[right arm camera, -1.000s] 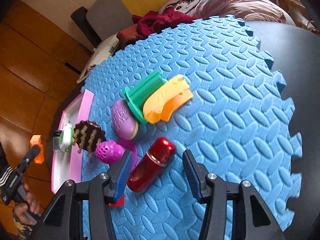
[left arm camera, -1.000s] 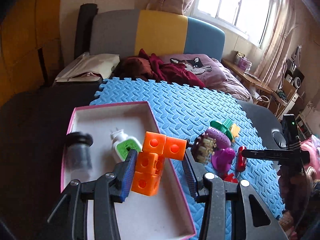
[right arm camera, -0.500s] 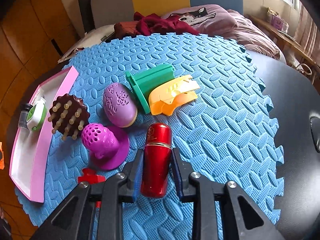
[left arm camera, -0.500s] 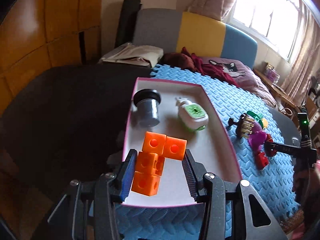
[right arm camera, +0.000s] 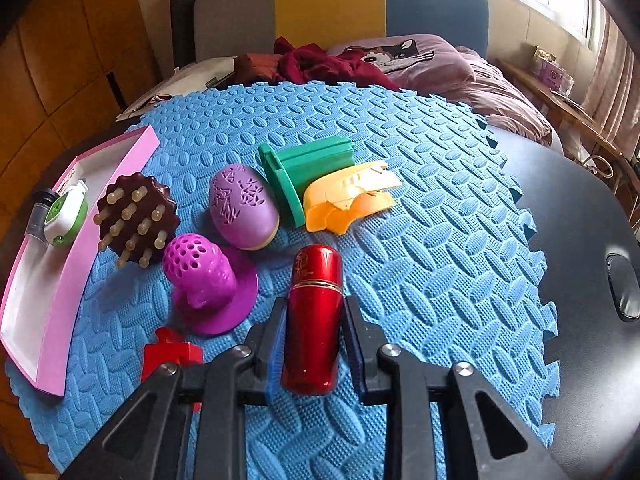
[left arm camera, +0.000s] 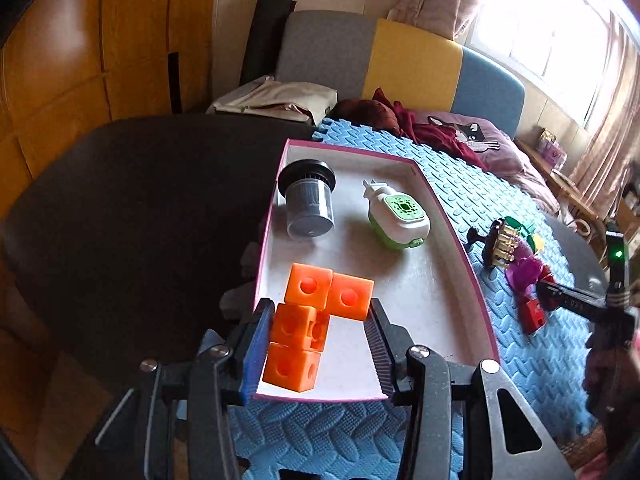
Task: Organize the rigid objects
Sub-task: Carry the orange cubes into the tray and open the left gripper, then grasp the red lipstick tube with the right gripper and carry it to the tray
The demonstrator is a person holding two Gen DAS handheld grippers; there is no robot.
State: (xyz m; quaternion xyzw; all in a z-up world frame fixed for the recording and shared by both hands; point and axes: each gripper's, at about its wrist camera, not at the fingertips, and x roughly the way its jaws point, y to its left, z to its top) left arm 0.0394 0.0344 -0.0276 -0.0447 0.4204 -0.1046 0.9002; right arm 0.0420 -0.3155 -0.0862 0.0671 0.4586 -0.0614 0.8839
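Observation:
My left gripper (left arm camera: 318, 330) is shut on an orange block of joined cubes (left arm camera: 316, 312), holding it over the near end of the pink-rimmed white tray (left arm camera: 420, 304). In that tray lie a grey ribbed cup (left arm camera: 310, 204) and a green-and-white plug-in device (left arm camera: 400, 216). My right gripper (right arm camera: 314, 322) is shut on a red metallic bottle (right arm camera: 316, 312) that lies lengthwise between the pads on the blue foam mat (right arm camera: 440, 240). The left wrist view shows the right gripper's body far right, beside the loose toys.
Left of the bottle on the mat are a magenta perforated toy (right arm camera: 204, 276), a purple egg (right arm camera: 242, 206), a brown peg brush (right arm camera: 136, 216), a green piece (right arm camera: 304, 172), a yellow piece (right arm camera: 348, 200) and a small red block (right arm camera: 172, 354). The pink tray (right arm camera: 116, 168) borders the mat's left. Dark tabletop surrounds the mat.
The left gripper carried the orange block leftward, to above the tray's near end. The right gripper's jaws closed on the red bottle, and its view turned level with the bottle pointing straight ahead.

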